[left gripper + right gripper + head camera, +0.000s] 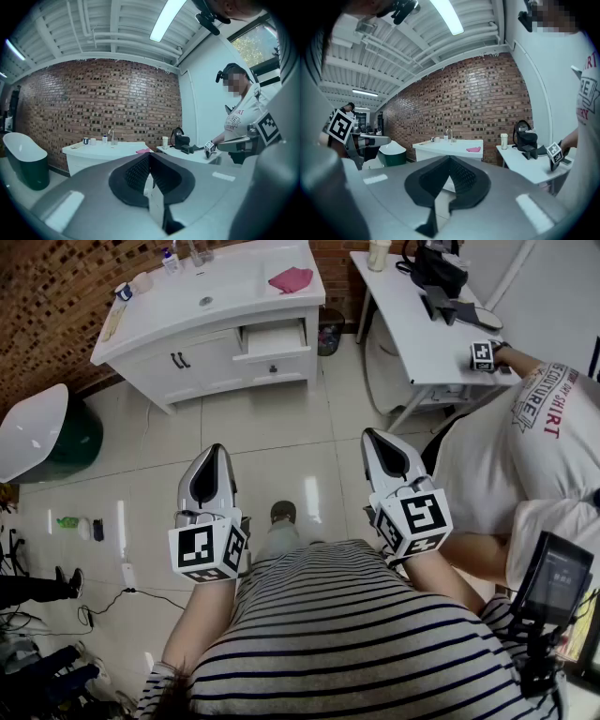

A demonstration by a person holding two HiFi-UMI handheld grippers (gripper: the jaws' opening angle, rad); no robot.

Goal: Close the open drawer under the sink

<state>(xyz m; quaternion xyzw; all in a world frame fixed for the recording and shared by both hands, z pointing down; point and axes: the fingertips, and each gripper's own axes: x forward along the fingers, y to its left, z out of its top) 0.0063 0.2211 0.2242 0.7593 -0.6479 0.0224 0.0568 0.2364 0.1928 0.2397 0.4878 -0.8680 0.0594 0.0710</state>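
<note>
The white sink cabinet stands against the brick wall at the top of the head view. Its upper right drawer is pulled out; the doors to its left are closed. A pink cloth lies on the countertop beside the basin. My left gripper and right gripper are held side by side over the tiled floor, well short of the cabinet, both shut and empty. The cabinet shows far off past the jaws in the left gripper view and in the right gripper view.
A white table with dark gear stands right of the cabinet, and a person in a white shirt is at it. A small bin sits between cabinet and table. A green and white tub is at left; cables lie on the floor.
</note>
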